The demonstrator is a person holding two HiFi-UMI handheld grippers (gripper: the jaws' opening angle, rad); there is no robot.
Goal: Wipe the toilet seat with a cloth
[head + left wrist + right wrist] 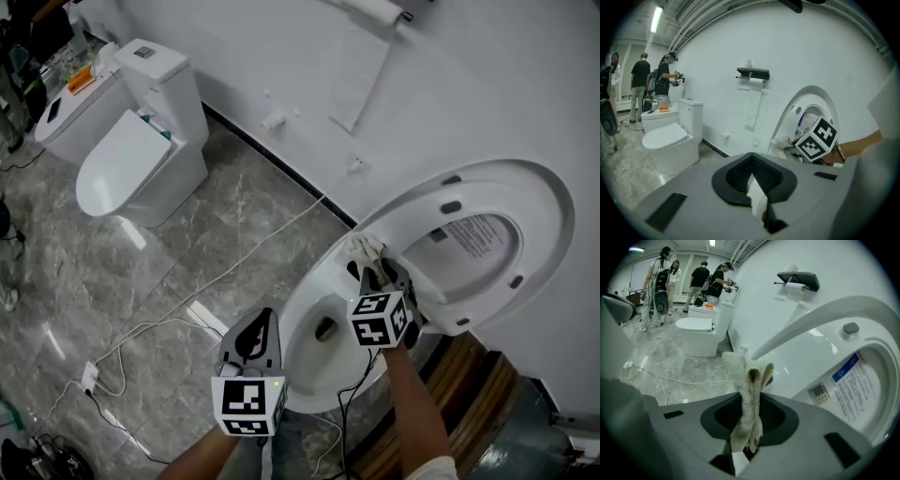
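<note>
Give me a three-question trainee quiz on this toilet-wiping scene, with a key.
1. True or false: the left gripper holds the cloth.
2. The near toilet's seat is: A) raised, B) down, C) missing.
3. Fill in: the far toilet's lid is ____.
Key: 1 false, the right gripper holds it; 2 A; 3 closed.

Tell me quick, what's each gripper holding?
Left gripper: closed, empty.
Right gripper: closed on the cloth.
</note>
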